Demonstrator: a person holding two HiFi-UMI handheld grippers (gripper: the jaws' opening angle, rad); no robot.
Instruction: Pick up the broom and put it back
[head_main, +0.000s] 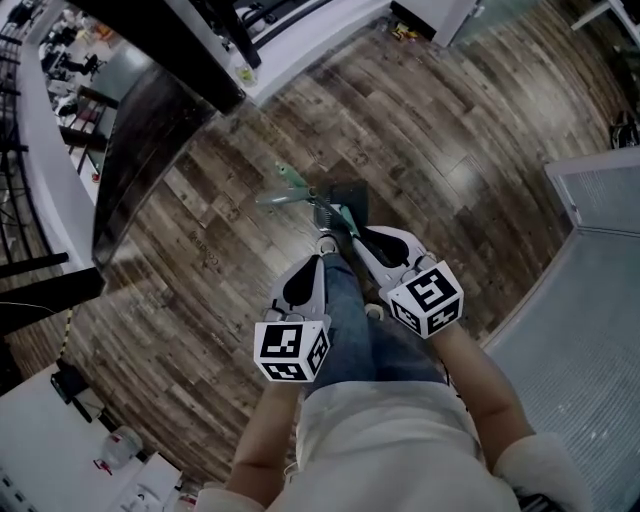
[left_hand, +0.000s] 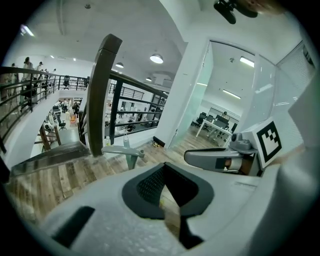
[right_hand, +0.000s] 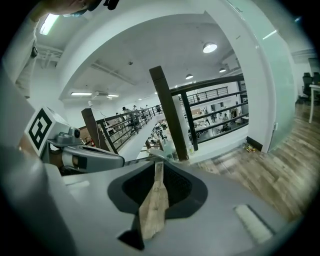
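Broom (head_main: 338, 228) stands on the wooden floor (head_main: 450, 130) straight in front of the person. Its pale green head (head_main: 285, 188) is down on the boards, on the side toward the white kerb under the railing. A dark flat part sits beside the head; cannot tell what it is. The dark handle (head_main: 350, 255) slants back toward the person's jeans (head_main: 350, 330), passing between the two grippers.

Left gripper (head_main: 318, 252): left of the handle, just beside it. In the left gripper view its jaws stand a little apart, with only floorboards showing in the gap. The green head (left_hand: 122, 151) is visible ahead, past the jaw tips, near the foot of a dark post (left_hand: 102, 95).

Right gripper (head_main: 368, 238): right of the handle, close against it; cannot tell from above whether they touch. In the right gripper view its jaws are apart, with bare floor showing through the gap and nothing pinched. A pale green bit of the broom lies just beyond the tips.

Both marker cubes (head_main: 292, 350) sit near the person's forearms.
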